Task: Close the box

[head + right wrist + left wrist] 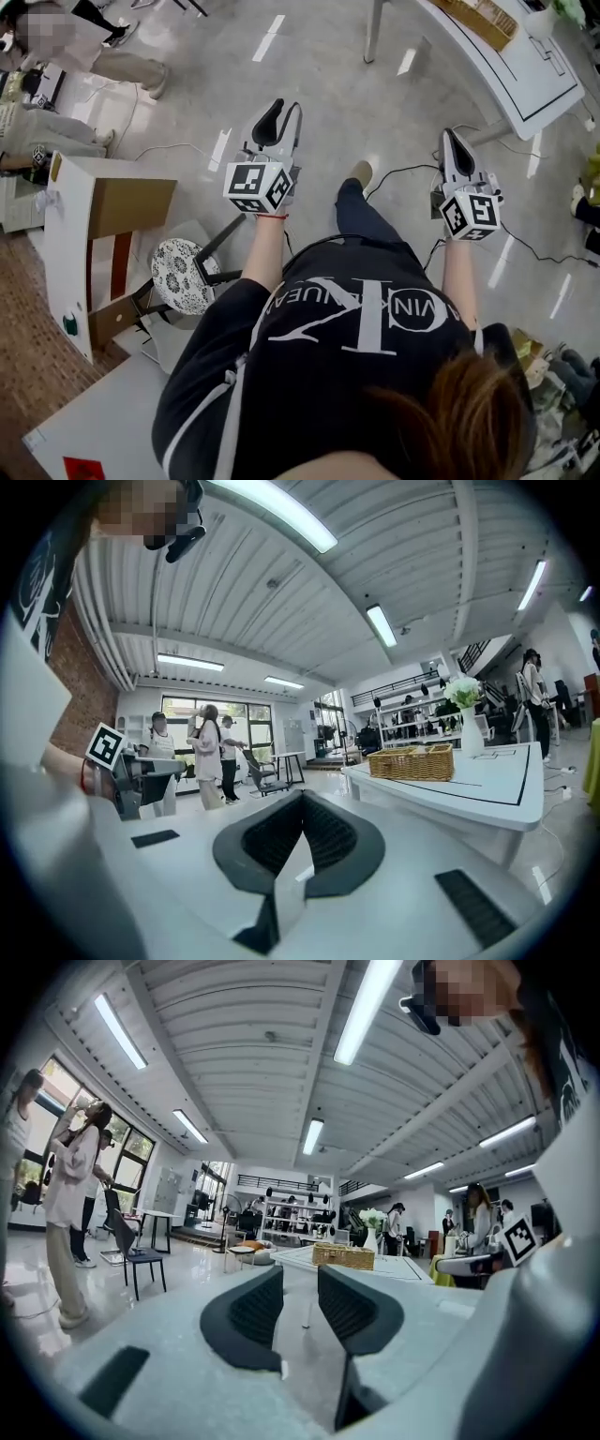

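Hovering empty, left claw (283,111) stands part-open, right claw (449,135) closed, the box (70,239) well off left.

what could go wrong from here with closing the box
1. The box sits off to the person's left, while the left gripper and right gripper point ahead over the floor. Neither gripper view shows it, so the reach may start blind.
2. The stool stands right beside the box and could get bumped.
3. A cable crosses the floor near the feet, a likely trip risk.
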`<state>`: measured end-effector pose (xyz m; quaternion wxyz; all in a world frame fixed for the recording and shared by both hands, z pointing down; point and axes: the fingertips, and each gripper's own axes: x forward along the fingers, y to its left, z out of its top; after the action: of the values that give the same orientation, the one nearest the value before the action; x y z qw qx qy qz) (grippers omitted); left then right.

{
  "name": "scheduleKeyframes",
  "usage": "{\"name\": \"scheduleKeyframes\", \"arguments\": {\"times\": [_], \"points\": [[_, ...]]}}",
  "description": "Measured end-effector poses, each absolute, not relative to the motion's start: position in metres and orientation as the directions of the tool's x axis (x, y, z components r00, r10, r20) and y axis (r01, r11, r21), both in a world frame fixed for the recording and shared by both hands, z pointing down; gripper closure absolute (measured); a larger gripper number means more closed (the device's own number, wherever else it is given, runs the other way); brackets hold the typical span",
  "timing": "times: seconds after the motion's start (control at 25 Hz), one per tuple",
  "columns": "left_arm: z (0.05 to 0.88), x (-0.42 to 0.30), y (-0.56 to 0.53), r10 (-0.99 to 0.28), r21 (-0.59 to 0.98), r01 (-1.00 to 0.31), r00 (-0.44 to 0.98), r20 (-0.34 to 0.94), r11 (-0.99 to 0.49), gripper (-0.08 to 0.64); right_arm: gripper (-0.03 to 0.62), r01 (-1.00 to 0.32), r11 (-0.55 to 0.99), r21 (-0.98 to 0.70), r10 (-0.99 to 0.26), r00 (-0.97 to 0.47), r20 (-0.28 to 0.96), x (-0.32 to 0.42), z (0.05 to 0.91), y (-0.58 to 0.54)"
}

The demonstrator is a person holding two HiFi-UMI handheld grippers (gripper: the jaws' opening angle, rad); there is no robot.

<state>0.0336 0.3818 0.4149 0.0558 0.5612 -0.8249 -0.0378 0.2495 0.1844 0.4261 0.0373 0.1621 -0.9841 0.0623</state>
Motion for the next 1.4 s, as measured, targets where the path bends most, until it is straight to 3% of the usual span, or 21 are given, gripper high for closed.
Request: {"name": "scheduleKeyframes", "arguments": {"times": [0.88,1.4], "points": [[0.407,-0.128,0.184,-0.967,0.164,-0.953,-0.252,0.028,0.253,0.436,0.595,-0.391,0.916,-0.091,-0.375,-0.914,0.153,0.096,0.427,0.018],[0.388,-0.133,0.073,-0.996,0.218,-0.972,-0.085,0.002,0.084,0.436,0.595,-0.484,0.874,-0.050,-0.473,-0.869,0.144,0.113,0.418,-0.035]]}}
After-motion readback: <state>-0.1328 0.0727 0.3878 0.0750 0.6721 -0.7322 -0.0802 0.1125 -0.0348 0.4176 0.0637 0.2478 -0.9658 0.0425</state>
